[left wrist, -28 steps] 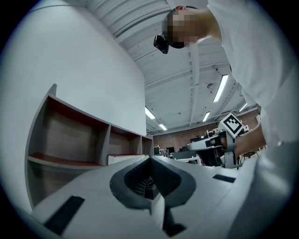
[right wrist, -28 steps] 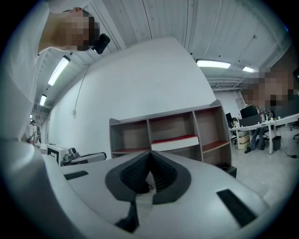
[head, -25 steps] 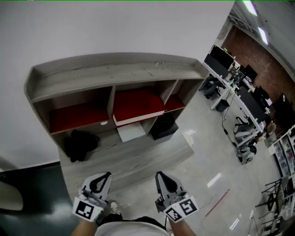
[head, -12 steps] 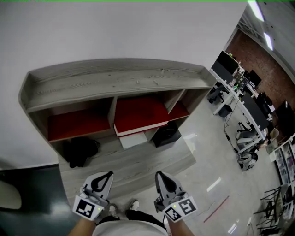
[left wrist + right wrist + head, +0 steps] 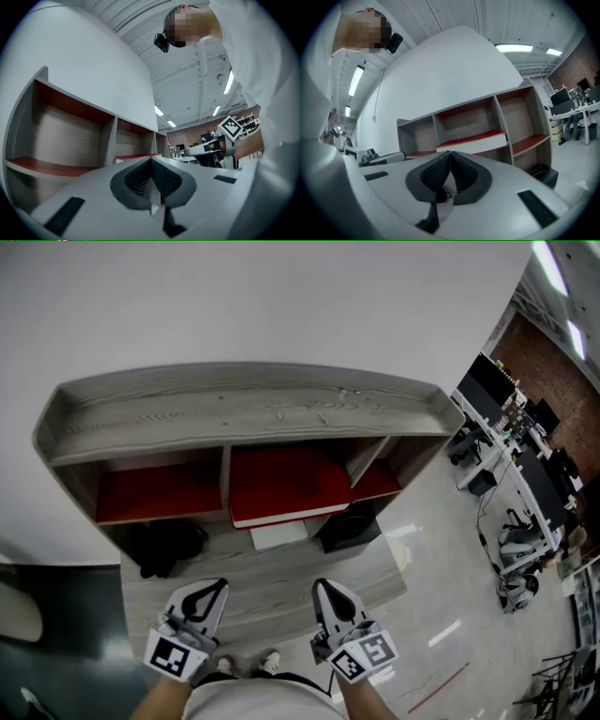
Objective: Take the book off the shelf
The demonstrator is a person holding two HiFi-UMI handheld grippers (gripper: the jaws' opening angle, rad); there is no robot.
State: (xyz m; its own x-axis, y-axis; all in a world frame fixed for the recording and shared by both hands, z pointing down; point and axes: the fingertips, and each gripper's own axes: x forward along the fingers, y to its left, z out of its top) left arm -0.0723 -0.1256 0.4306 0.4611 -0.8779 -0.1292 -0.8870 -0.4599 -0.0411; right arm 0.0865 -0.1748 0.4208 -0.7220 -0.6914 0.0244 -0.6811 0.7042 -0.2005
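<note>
The left gripper (image 5: 217, 585) and the right gripper (image 5: 320, 585) each have their jaws pressed together with nothing between them. They are held side by side, apart, pointing at the shelf (image 5: 234, 407). Ahead of both and well clear of their tips, the book (image 5: 286, 486) lies flat in the middle compartment, red cover up. A black container (image 5: 349, 527) stands below it, ahead of the right gripper.

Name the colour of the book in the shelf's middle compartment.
The book has a red cover and white page edges; best in the right gripper view.
</note>
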